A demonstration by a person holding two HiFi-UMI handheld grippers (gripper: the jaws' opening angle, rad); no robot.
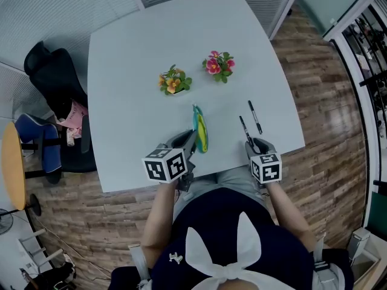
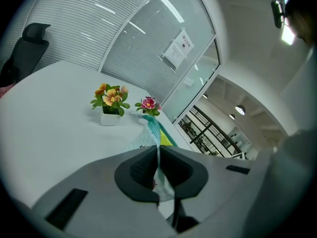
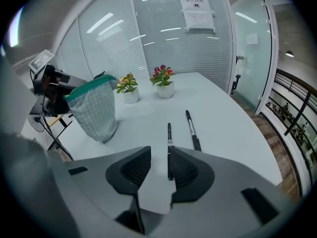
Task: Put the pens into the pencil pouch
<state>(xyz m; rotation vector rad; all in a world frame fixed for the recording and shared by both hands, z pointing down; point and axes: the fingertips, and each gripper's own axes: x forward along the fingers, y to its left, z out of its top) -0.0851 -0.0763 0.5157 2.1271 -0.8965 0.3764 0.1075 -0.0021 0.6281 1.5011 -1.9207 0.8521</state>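
Observation:
A teal and yellow pencil pouch (image 1: 200,132) stands upright near the table's front edge, and my left gripper (image 1: 191,141) is shut on its near end. In the left gripper view the pouch fabric (image 2: 157,133) is pinched between the pads of the left gripper (image 2: 158,155). Two black pens lie side by side to the right. My right gripper (image 1: 254,142) stands open low over the nearer pen (image 1: 245,130). In the right gripper view that pen (image 3: 169,138) lies between the jaws of the right gripper (image 3: 159,160), close to the right pad. The farther pen (image 3: 192,129) lies just outside them.
Two small flower pots, one orange (image 1: 174,81) and one pink (image 1: 219,65), stand mid-table on the white table (image 1: 133,47). A black chair (image 1: 54,77) and a round yellow side table (image 1: 12,162) stand to the left. The table's front edge runs just beneath both grippers.

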